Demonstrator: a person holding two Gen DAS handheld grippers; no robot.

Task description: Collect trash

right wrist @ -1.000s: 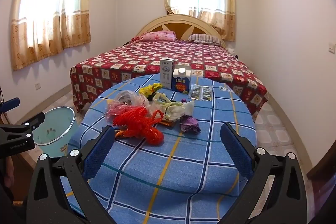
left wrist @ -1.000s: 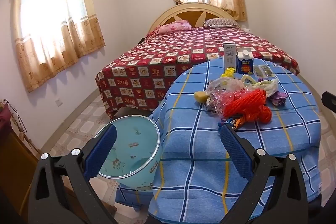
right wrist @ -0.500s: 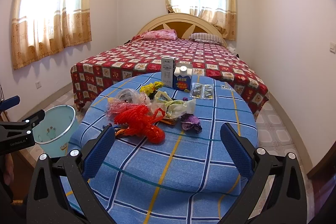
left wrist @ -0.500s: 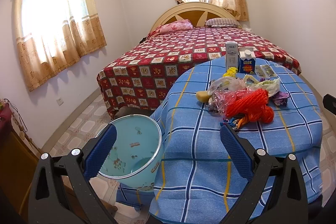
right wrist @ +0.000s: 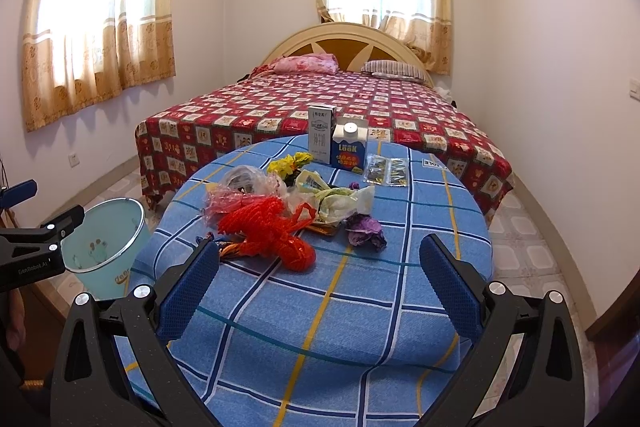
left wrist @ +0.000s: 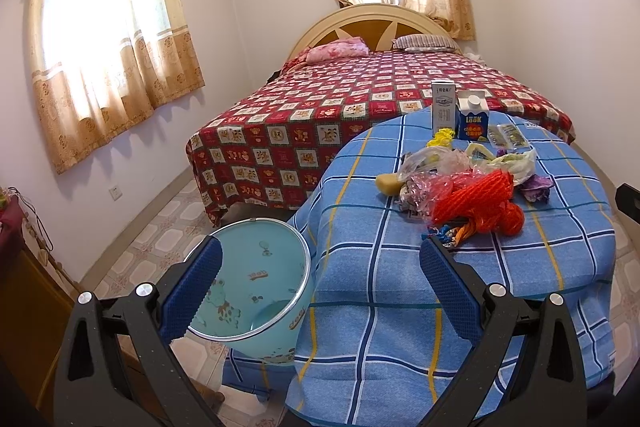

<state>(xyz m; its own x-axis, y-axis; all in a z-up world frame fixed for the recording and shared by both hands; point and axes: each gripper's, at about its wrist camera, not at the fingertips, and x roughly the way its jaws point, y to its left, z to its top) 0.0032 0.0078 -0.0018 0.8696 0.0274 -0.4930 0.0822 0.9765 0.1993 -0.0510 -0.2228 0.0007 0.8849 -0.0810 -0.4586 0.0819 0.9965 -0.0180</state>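
A pile of trash lies on the round table with the blue checked cloth (right wrist: 360,307): a red net bag (right wrist: 272,231), clear plastic bags (right wrist: 248,183), a yellow wrapper (right wrist: 290,161), a purple wrapper (right wrist: 366,229), foil sachets (right wrist: 386,169), a white carton (right wrist: 321,139) and a blue carton (right wrist: 349,147). A light blue bin (left wrist: 256,287) stands on the floor left of the table, also seen in the right wrist view (right wrist: 102,243). My left gripper (left wrist: 318,279) is open and empty, above the bin's rim and the table edge. My right gripper (right wrist: 320,277) is open and empty, over the near part of the table.
A bed with a red patterned cover (right wrist: 320,107) stands behind the table. Curtained windows (right wrist: 92,23) are on the left and back walls. A dark wooden piece of furniture (left wrist: 24,291) is at the far left. Tiled floor (left wrist: 172,223) lies between bed and wall.
Both grippers have shifted slightly; the view has edged a little toward the table and bin. Both stay open and empty. The trash has not moved.
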